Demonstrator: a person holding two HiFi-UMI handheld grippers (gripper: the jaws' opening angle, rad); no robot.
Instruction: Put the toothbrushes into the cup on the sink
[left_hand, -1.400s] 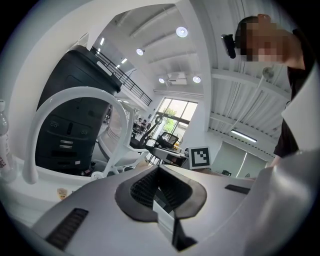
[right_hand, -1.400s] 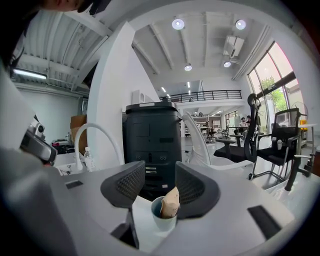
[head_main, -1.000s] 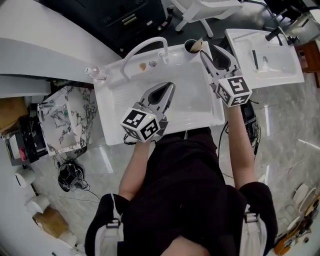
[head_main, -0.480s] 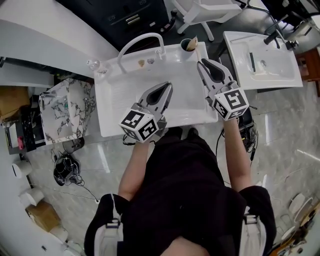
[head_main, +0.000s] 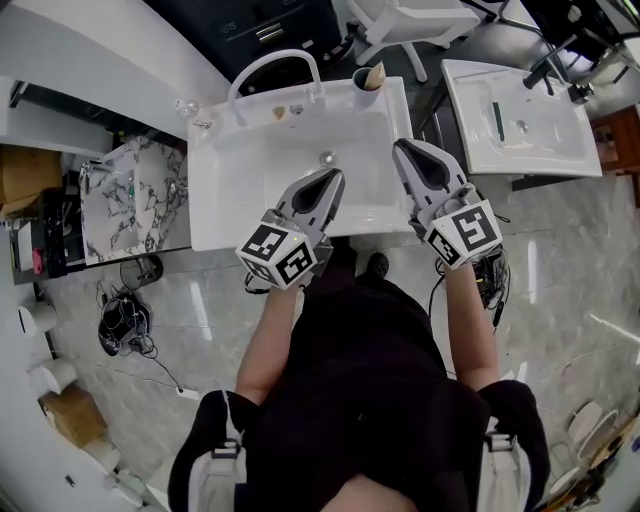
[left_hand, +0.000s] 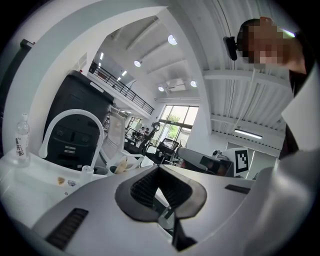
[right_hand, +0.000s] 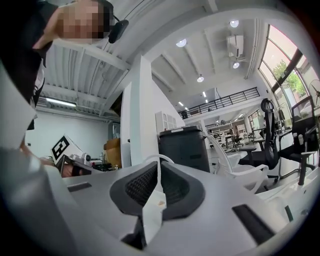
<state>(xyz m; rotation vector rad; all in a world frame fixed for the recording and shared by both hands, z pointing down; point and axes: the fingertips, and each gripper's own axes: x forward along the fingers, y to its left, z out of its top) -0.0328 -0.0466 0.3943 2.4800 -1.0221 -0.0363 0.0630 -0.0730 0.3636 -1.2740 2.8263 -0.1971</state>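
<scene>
Head view is showing the white sink with the cup standing at its back right corner, a pale handle, probably a toothbrush, poking out of it. The left gripper and right gripper are hovering over the basin's near side, well apart from the cup. Left gripper view is showing jaws pressed together on nothing. Right gripper view is showing jaws closing, almost touching, nothing between them. No loose toothbrush is showing on the sink, so the task is looking finished.

Bright, even indoor light; heavy fisheye distortion at edges.
</scene>
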